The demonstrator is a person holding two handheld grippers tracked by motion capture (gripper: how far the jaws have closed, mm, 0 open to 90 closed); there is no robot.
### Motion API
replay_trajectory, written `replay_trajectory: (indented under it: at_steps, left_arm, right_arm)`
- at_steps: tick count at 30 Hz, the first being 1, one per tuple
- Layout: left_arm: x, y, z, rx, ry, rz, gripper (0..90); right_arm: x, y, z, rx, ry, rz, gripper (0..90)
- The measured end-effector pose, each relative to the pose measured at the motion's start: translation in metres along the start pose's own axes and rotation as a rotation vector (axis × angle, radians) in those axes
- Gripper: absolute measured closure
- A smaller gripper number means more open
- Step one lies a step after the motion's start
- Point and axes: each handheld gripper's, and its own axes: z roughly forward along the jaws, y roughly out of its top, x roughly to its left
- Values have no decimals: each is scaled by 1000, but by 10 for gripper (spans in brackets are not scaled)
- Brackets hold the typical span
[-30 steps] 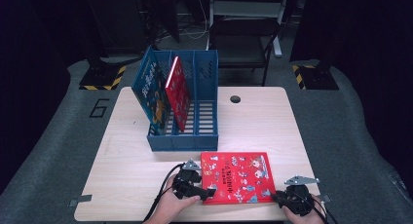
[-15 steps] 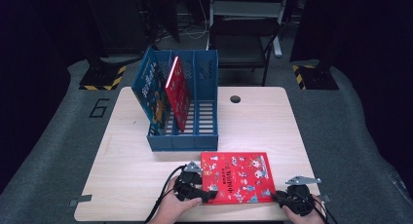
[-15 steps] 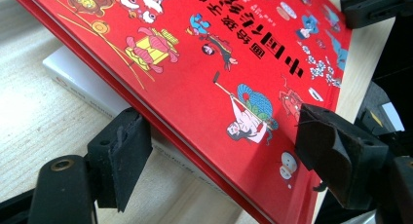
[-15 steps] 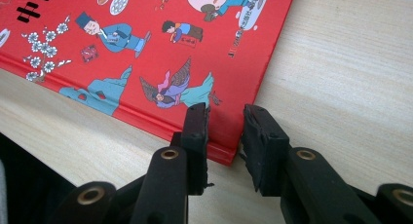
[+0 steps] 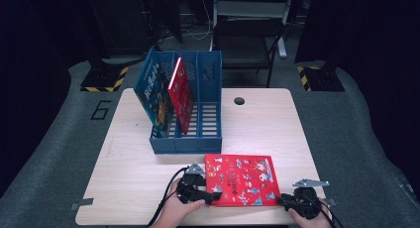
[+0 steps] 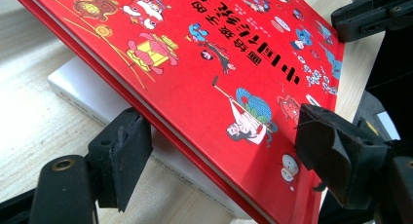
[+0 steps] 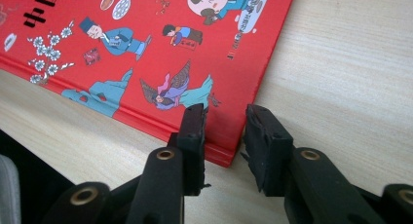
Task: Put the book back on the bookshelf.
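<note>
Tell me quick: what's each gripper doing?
Left gripper: jaws wide astride the red book edge; grip cannot be told.
Right gripper: open, jaws have just been opening, book corner between them, not pressed.

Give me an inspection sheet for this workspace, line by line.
Surface: pale wooden table with a round cable hole.
Job's things: red illustrated hardcover book, near-left edge raised over a white book; blue plastic slotted file rack holding a blue book and a red book, both leaning.
Clutter: nothing seen.
Grippers: left gripper straddles the red hardcover's edge, open; right gripper at its near-right corner, jaws just opening, not pressing.
Cables: black cables trail from the left gripper.
Surroundings: grey floor, black chair, dark room.
</note>
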Motion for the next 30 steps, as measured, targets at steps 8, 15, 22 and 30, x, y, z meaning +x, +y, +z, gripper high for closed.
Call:
replay_trajectory:
  at_steps: [8, 15, 22, 30]
  left_arm:
    - [1, -1, 3, 11, 27, -3, 227]
    - [2, -3, 3, 17, 44, -5, 252]
    - [2, -3, 3, 17, 42, -12, 252]
    - [4, -2, 2, 20, 47, -23, 252]
  right_arm:
    - [-3, 0, 2, -12, 15, 5, 559]
    - [-2, 2, 4, -1, 67, 43, 424]
    - [4, 5, 8, 25, 61, -68, 267]
    - [14, 5, 10, 57, 35, -173, 218]
